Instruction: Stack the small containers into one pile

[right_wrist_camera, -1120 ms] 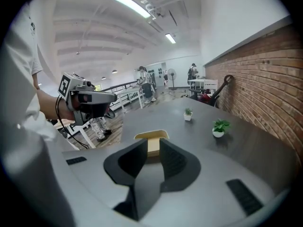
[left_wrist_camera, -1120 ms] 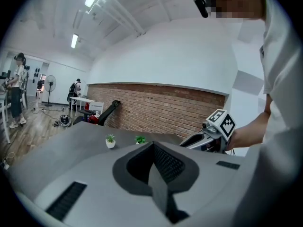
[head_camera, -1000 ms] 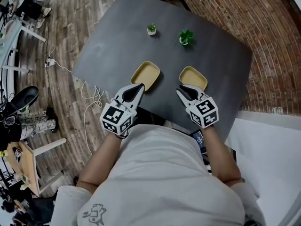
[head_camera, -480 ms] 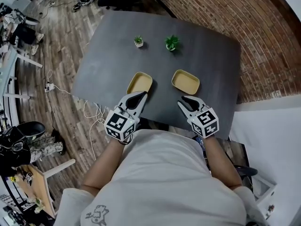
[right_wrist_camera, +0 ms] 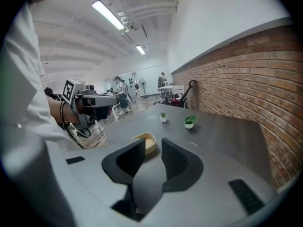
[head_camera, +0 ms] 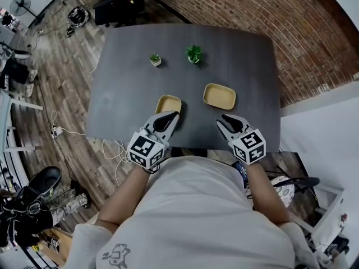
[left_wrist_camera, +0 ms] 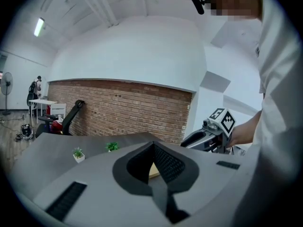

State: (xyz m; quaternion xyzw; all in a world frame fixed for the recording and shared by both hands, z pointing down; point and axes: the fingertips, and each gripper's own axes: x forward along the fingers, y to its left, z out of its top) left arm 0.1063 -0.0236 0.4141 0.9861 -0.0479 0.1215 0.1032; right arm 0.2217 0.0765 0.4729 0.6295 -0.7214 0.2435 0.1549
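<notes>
Two shallow yellow containers lie apart on the dark grey table (head_camera: 129, 88): the left one (head_camera: 168, 103) and the right one (head_camera: 219, 96). My left gripper (head_camera: 171, 117) hovers at the near rim of the left container, its jaws shut and empty. In the left gripper view its tips (left_wrist_camera: 152, 144) meet, with a bit of yellow container (left_wrist_camera: 152, 171) showing behind them. My right gripper (head_camera: 225, 119) hangs short of the right container. Its jaws are opening with nothing between them. In the right gripper view a yellow container (right_wrist_camera: 147, 141) shows through the gap of the right gripper (right_wrist_camera: 153, 142).
Two small potted plants (head_camera: 154, 59) (head_camera: 194, 54) stand at the far side of the table. A brick wall (head_camera: 291, 32) runs along the right. To the left of the table, cables (head_camera: 112, 150) and gear lie on the wooden floor. Both grippers are over the table's near edge.
Both grippers have drawn back from the containers toward the table's near edge. The right gripper, close to the right container before, now stands clear of it. The head view has shifted.
</notes>
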